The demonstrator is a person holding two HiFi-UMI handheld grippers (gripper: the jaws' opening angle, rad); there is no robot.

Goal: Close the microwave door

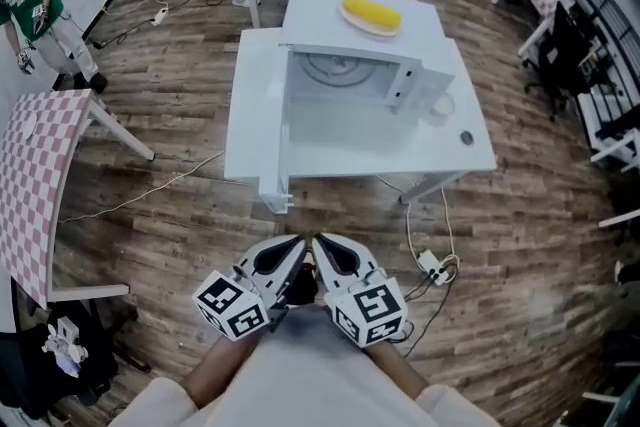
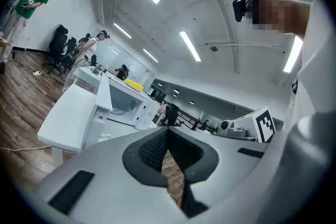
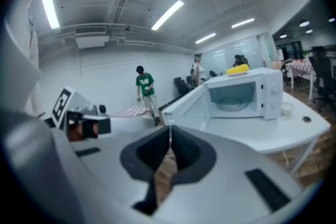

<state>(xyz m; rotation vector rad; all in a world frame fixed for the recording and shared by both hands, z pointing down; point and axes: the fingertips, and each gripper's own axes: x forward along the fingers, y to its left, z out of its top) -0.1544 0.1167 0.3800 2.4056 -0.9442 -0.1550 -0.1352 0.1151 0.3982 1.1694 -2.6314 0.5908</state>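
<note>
Left gripper view shows the left gripper (image 2: 168,131) with jaws shut on nothing; the right gripper (image 3: 169,131) matches. Both hang well short of the white box-shaped microwave (image 1: 420,35) on the white table (image 1: 470,150), its white door (image 1: 258,105) swung wide. Closing looks unstarted; the next move calls for reaching the door's outer face and pushing.

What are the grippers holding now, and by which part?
Nothing. The left gripper and right gripper are both shut and empty, away from the open microwave door.
</note>
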